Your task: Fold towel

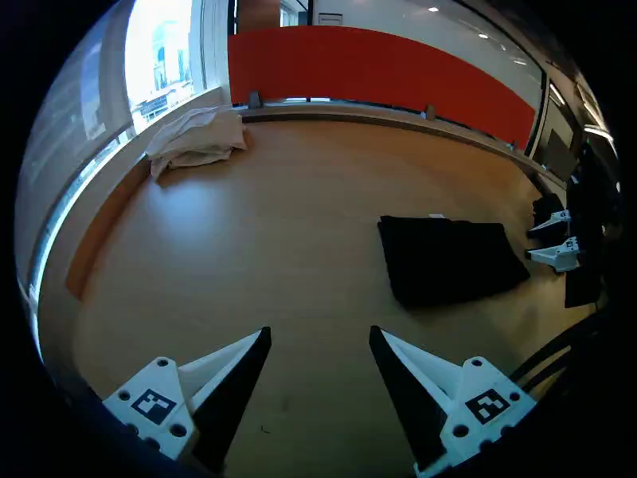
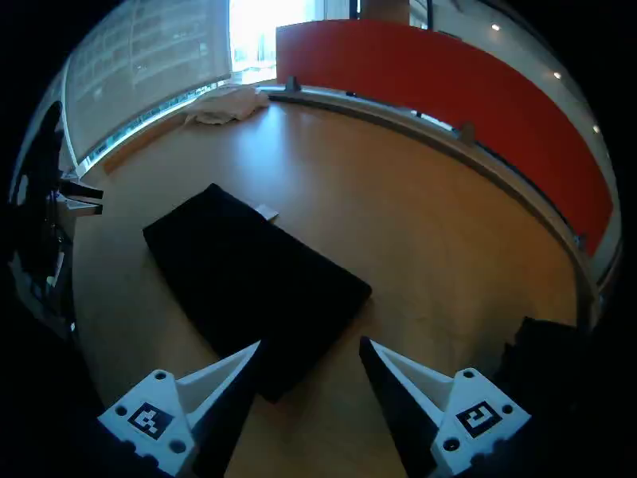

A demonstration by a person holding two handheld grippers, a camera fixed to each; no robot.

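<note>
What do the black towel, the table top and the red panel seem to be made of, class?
Black towel: matte cloth, apparently; folded flat, no shine. Table top: wood or wood-look laminate; warm brown colour, soft window sheen. Red panel: unclear, perhaps fabric-covered board; even, matte colour.

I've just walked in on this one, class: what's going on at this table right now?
A person holds a gripper in each hand over a wooden table. A black towel lies flat on it as a neat rectangle and looks already folded. The right gripper hovers at the towel's near corner and the left gripper is over bare wood beside it. Both have open fingers and grip nothing. A crumpled pale cloth sits in the far corner.
</note>
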